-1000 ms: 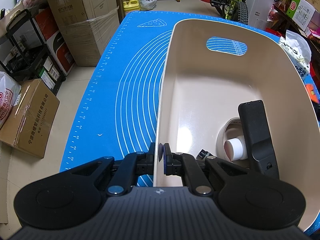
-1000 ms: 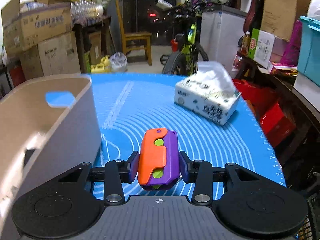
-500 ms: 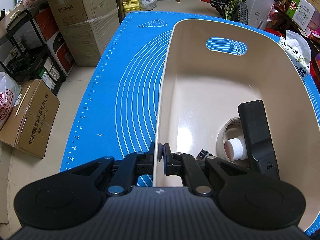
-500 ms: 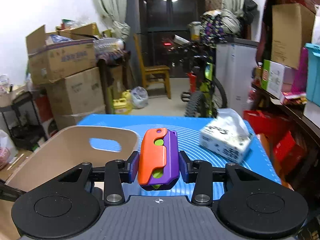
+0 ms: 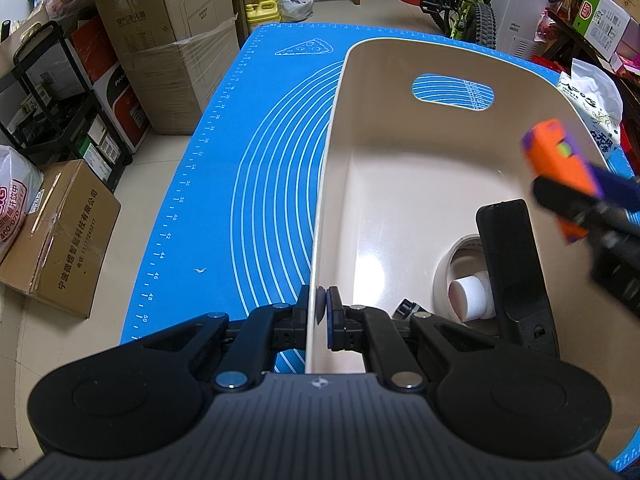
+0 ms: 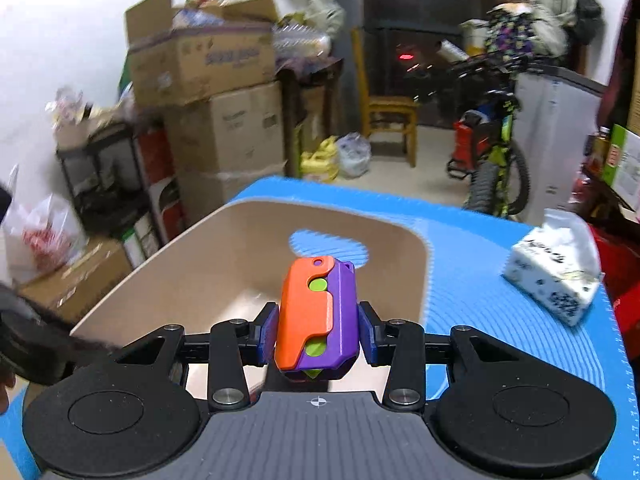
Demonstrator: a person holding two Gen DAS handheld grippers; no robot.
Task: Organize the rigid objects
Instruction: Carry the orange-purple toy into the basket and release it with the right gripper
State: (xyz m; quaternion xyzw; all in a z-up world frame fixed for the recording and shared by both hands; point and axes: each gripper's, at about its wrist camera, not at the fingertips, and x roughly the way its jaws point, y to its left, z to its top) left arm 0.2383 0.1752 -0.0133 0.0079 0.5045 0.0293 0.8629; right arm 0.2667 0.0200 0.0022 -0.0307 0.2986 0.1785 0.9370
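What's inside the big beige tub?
Inside the tub lie a black remote, a tape roll and a white cylinder. The remote and left gripper hide things beneath.

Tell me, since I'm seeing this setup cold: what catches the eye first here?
The orange-and-purple toy stands out, clamped in the right claw above the beige bin. The bin sits on a bright blue mat, its near rim pinched by the left claw, with a black remote and tape roll inside.

Left claw (image 5: 322,308) clamped; right claw (image 6: 318,330) gripping.
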